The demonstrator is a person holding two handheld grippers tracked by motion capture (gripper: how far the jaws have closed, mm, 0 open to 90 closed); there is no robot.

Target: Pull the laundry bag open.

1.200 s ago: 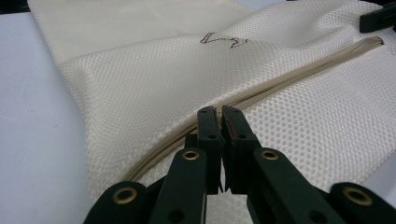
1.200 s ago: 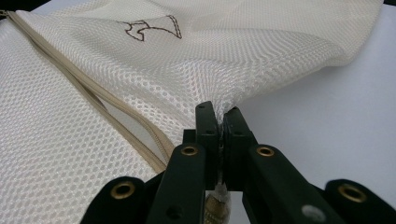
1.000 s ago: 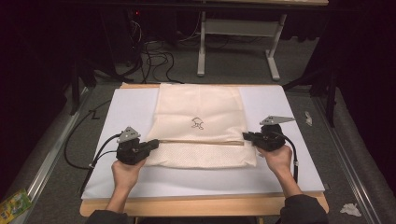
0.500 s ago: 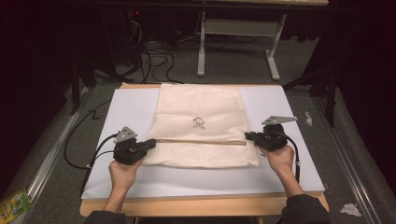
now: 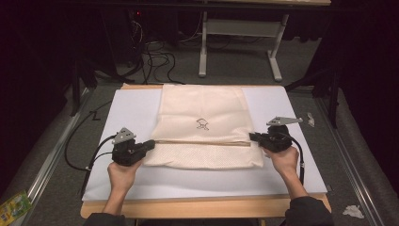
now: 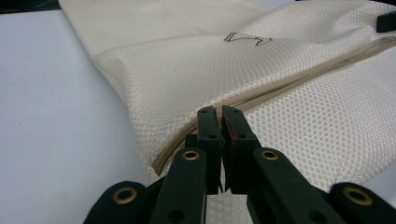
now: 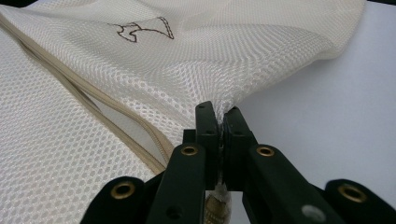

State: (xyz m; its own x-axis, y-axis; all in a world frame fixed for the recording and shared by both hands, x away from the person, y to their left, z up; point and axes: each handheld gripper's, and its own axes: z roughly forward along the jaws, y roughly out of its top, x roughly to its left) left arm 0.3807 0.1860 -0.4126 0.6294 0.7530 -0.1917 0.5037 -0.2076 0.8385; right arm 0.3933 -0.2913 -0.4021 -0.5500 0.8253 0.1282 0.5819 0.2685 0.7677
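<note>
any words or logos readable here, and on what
No readable words anywhere.
Mesh bag: a small dark outline emblem, a drawing and not letters; also seen in the left gripper view and the right gripper view.
Green packet on the floor at lower left: print too small and blurred to read.

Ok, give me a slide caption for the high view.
Both grippers, left and right, clamp opposite edges of a cream mesh bag on a white board.

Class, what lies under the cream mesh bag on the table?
Under the cream mesh zip bag lies a white sheet covering the wooden table. The bag hides the sheet's middle, and whether anything is inside the bag cannot be seen.
</note>
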